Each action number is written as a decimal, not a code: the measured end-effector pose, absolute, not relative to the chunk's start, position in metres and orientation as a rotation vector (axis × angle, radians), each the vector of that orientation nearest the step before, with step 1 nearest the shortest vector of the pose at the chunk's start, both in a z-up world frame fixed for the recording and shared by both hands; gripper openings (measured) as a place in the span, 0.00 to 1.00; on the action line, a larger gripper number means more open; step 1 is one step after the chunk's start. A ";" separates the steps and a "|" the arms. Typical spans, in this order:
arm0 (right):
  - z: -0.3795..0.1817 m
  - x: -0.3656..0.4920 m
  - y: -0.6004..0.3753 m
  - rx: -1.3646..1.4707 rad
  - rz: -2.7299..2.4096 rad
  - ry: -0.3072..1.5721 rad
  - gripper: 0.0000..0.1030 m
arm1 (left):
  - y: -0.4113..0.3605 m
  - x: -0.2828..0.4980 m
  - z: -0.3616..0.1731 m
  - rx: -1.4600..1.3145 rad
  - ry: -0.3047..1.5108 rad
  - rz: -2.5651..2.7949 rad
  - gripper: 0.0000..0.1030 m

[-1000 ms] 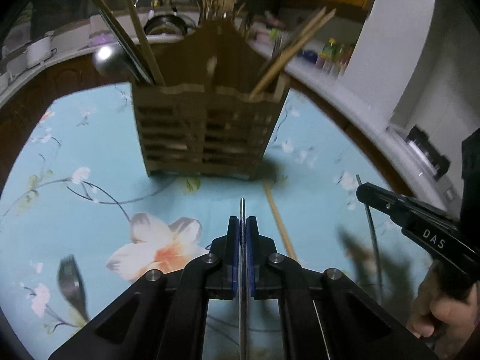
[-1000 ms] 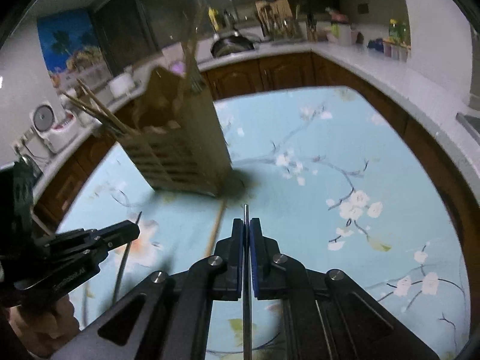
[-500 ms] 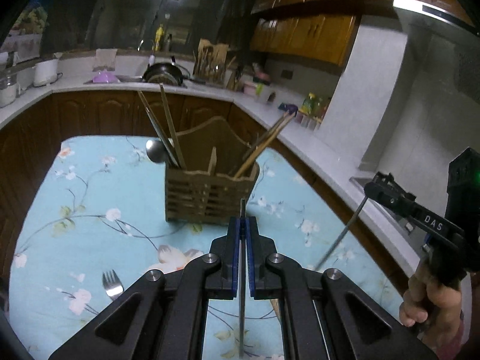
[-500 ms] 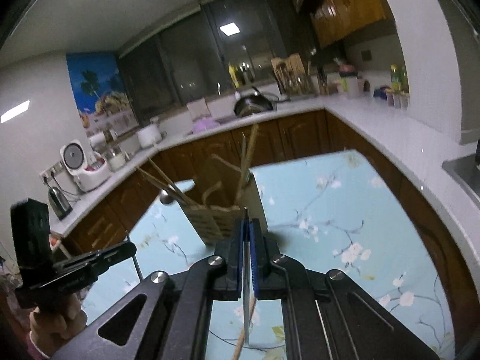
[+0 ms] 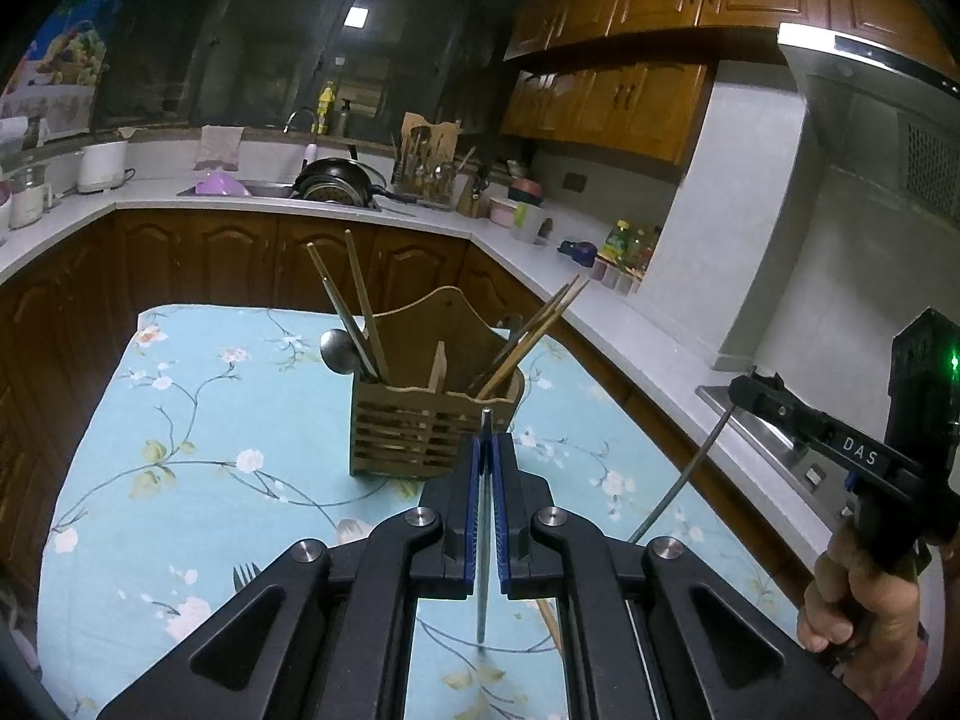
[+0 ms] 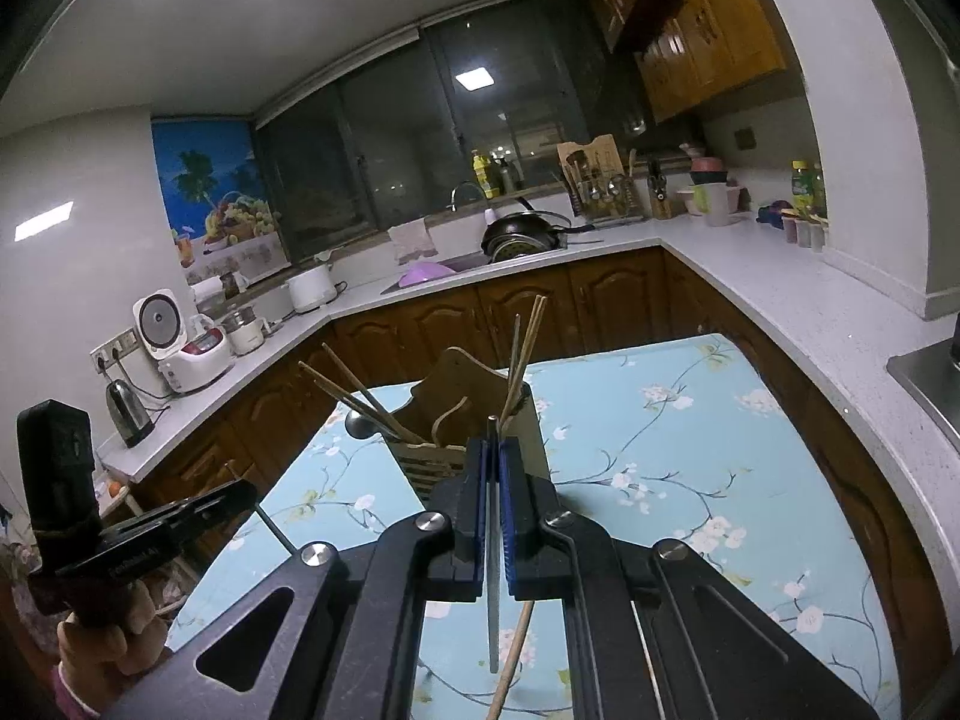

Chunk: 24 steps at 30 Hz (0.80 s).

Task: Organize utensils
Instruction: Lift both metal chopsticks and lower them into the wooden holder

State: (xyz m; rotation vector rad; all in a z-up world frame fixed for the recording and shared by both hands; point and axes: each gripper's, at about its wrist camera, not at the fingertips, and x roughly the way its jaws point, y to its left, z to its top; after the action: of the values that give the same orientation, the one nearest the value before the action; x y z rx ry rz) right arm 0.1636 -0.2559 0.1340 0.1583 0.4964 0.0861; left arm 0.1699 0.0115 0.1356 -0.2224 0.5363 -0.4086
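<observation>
Both of our hand-held grippers have risen away from the bench [image 5: 198,420], so the wooden holder [image 5: 429,432] is looking smaller and farther below than a second ago. We are holding the left hand-held gripper [image 5: 487,426] pressed together on a thin metal rod [image 5: 482,540], and the right hand-held gripper [image 6: 493,438] is pinching a second metal rod [image 6: 492,600] the same way. We are seeing the holder standing upright on the flowered cloth with chopsticks [image 5: 360,306] and a spoon [image 5: 339,351] leaning in it, while a fork [image 5: 245,574] and a loose chopstick [image 6: 513,660] are lying on the cloth below us.
</observation>
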 end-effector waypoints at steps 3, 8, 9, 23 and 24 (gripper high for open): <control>0.137 0.166 -0.257 0.162 0.085 0.487 0.04 | 0.013 0.173 0.139 -0.223 0.522 -0.405 0.02; 0.142 0.171 -0.256 0.160 0.079 0.471 0.04 | 0.018 0.179 0.148 -0.222 0.489 -0.396 0.02; 0.144 0.172 -0.256 0.157 0.078 0.467 0.04 | 0.019 0.180 0.150 -0.223 0.480 -0.394 0.02; 0.182 0.216 -0.252 0.142 0.068 0.356 0.04 | 0.027 0.210 0.191 -0.181 0.306 -0.361 0.02; 0.184 0.221 -0.252 0.146 0.066 0.345 0.04 | 0.026 0.213 0.193 -0.172 0.293 -0.352 0.02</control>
State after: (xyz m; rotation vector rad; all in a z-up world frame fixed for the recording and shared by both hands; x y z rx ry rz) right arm 0.2207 -0.2518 0.1841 0.1457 0.3451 0.0665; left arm 0.2134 0.0262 0.1931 -0.1718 0.2925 -0.3525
